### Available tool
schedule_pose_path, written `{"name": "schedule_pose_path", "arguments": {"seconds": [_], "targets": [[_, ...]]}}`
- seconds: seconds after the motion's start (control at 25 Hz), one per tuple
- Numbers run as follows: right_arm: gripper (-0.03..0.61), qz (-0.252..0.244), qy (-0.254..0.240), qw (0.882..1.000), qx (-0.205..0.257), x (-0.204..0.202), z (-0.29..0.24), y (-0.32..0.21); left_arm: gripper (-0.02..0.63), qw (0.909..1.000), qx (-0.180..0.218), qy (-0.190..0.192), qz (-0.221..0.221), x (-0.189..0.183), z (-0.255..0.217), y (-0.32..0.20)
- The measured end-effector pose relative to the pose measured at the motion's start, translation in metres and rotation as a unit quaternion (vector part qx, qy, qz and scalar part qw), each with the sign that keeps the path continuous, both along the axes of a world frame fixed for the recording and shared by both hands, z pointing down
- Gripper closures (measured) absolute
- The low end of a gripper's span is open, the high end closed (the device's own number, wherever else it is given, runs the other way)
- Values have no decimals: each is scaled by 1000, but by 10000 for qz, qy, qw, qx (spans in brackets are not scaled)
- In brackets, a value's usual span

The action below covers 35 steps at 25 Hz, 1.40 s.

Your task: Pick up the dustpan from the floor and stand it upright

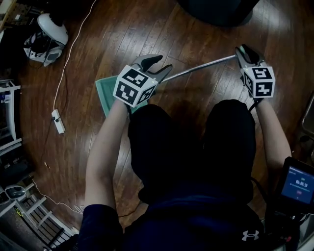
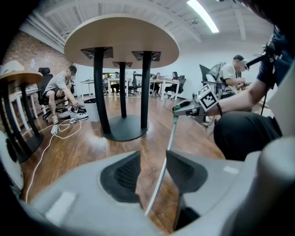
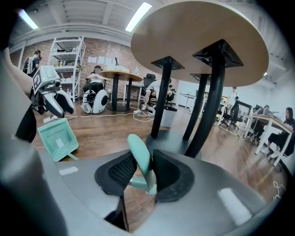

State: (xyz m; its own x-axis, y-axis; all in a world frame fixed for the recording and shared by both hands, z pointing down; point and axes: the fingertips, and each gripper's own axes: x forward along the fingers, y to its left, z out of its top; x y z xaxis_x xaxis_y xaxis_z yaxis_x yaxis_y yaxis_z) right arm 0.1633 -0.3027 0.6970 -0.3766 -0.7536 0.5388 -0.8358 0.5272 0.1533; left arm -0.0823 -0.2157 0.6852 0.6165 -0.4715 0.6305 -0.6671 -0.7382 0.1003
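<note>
Head view. Dark, glossy wooden floor [image 1: 196,29]. Both forearms stretched forward past the knees. Left claw [image 1: 159,65] low over the near end of the metal shaft [image 1: 201,66]. Teal dustpan [image 1: 104,93] down at the floor, just under and left of that hand's marker cube. Right claw [image 1: 245,53] at the far end of the shaft. White cable with power strip [image 1: 58,121] well apart to the left. Black table base [image 1: 216,10] ahead, bare boards between it and the claws.

Left gripper view. Left claw [image 2: 153,157] released: jaws apart, shaft [image 2: 168,145] running up between them, floor showing on either side, nearer the right-hand jaw. Right claw [image 2: 180,109] seen at the shaft's raised top. Pan out of this view. Round table [image 2: 122,44] on black legs straight ahead, open floor around its base.

Right gripper view. Right claw [image 3: 144,161] clenched on the teal grip [image 3: 138,150] at the handle's end, grip tilted between the pads. Seen only here: dustpan [image 3: 57,138] face-on and tilted, low by the floor, left claw [image 3: 57,107] just above it.
</note>
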Motion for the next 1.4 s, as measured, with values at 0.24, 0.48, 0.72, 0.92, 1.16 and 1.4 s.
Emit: {"name": "schedule_pose_path", "arguments": {"seconds": [0.24,0.48,0.72,0.92,1.16,1.4], "targets": [[466,-198,151,9991,342,-21,-26,-12,439,9994,76,-68,326,21,-3,-14],[471,-620,484,9927,911,-45,-73,-21,437,9975,233,-87,667,44,-17,-28],[482,-1175,970,9753,1596,-75,-118,-23,437,9937,472,-233,985,69,-30,-41],[482,-1343,1025,9657,1970,-95,-151,-19,437,9928,602,-60,1033,99,-43,-48],[485,-1708,1153,9480,2425,-125,-181,-2,419,9921,794,-63,970,113,-37,-54],[482,-1906,1156,9376,2670,-142,-201,1,422,9935,753,-48,857,109,-34,-61]]}}
